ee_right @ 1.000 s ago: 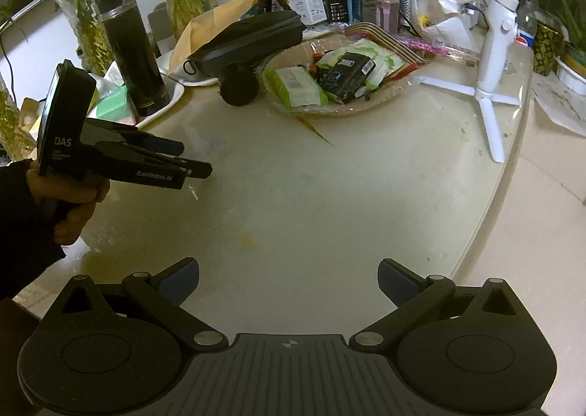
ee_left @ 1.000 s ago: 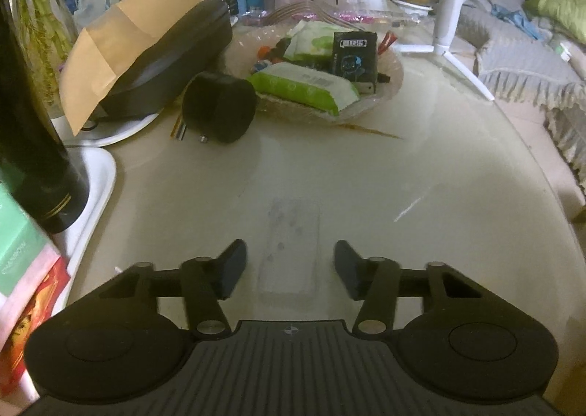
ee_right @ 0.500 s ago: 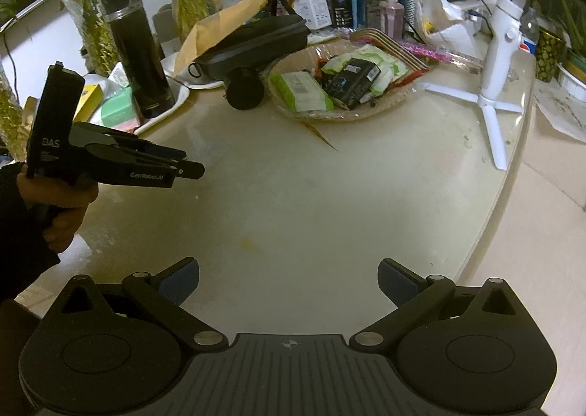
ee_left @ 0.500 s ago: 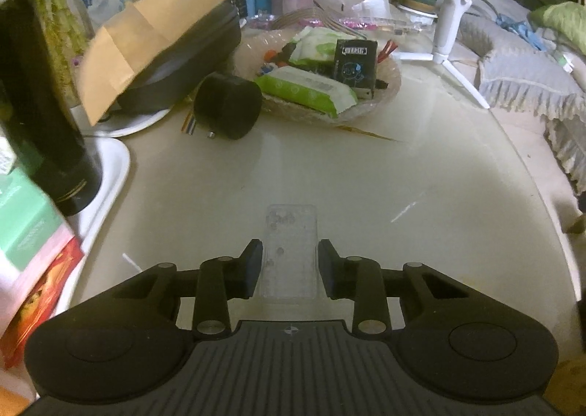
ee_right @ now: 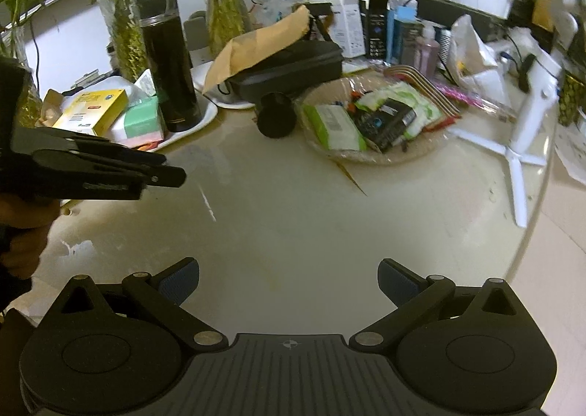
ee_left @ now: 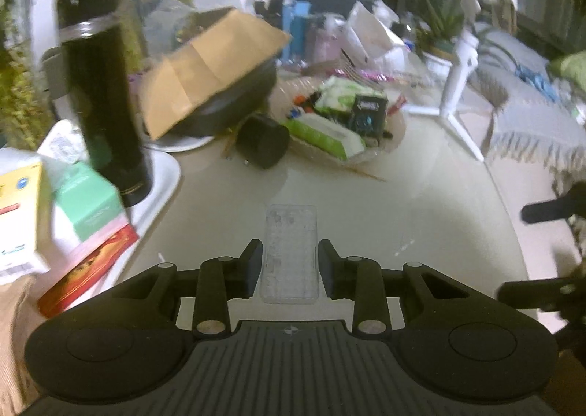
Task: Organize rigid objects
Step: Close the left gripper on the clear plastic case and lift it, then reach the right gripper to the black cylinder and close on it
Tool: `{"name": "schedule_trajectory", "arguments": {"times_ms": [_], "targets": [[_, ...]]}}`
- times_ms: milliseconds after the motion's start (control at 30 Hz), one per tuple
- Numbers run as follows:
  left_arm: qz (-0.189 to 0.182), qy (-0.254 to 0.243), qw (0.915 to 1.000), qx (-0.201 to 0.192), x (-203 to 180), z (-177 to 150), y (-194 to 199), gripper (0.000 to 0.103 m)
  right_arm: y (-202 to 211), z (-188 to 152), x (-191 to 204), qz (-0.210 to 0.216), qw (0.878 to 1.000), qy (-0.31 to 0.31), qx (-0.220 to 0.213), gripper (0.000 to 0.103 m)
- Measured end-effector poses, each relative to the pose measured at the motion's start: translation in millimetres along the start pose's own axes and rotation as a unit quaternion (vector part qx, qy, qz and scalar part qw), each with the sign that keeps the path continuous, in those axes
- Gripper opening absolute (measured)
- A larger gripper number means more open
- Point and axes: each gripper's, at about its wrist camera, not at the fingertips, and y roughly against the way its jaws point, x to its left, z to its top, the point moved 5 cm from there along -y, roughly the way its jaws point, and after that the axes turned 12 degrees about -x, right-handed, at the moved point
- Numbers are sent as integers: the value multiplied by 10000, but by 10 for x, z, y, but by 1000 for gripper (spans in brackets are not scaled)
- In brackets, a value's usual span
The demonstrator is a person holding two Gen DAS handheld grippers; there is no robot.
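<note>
Clear plastic, flat and oblong, the little case [ee_left: 290, 254] sits between the pads of the left gripper [ee_left: 290, 264], which has just been closing and now looks clenched on its long sides, above the pale table [ee_left: 421, 196]. My judgement is that the step in hand is carrying this case to a sensible place, perhaps the shallow dish [ee_right: 403, 155] of packets or the white tray [ee_right: 205, 115] beside the black flask [ee_right: 169, 64]. To do it well, keep the squeeze steady, since smooth thin plastic may slip or flex, hold it level, and steer clear of the flask and the black cylinder [ee_left: 262, 141]. The right gripper [ee_right: 288, 282] stands wide apart and empty over bare table. Being transparent, the case's edges are hard to trace, and whether it is clear of the table cannot be told; in the right wrist view it is not discernible. Motion blur smears the clutter at the far side.
</note>
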Motion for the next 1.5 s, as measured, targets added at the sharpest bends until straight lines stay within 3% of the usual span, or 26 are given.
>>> {"name": "schedule_trajectory", "arguments": {"times_ms": [467, 733, 933, 1300, 1500], "targets": [[555, 507, 9962, -429, 257, 12, 384, 33, -497, 213, 149, 500, 9977, 383, -251, 103], [818, 461, 9952, -265, 363, -83, 376, 33, -821, 319, 222, 621, 9961, 522, -337, 103], [1191, 450, 9918, 72, 480, -177, 332, 33, -1055, 371, 289, 719, 9946, 634, -391, 103], [1208, 510, 9911, 212, 560, -241, 360, 33, -1415, 517, 507, 797, 9900, 961, -661, 103], [1181, 462, 9916, 246, 564, -263, 369, 33, -1579, 591, 598, 729, 9853, 1307, -825, 96]]}}
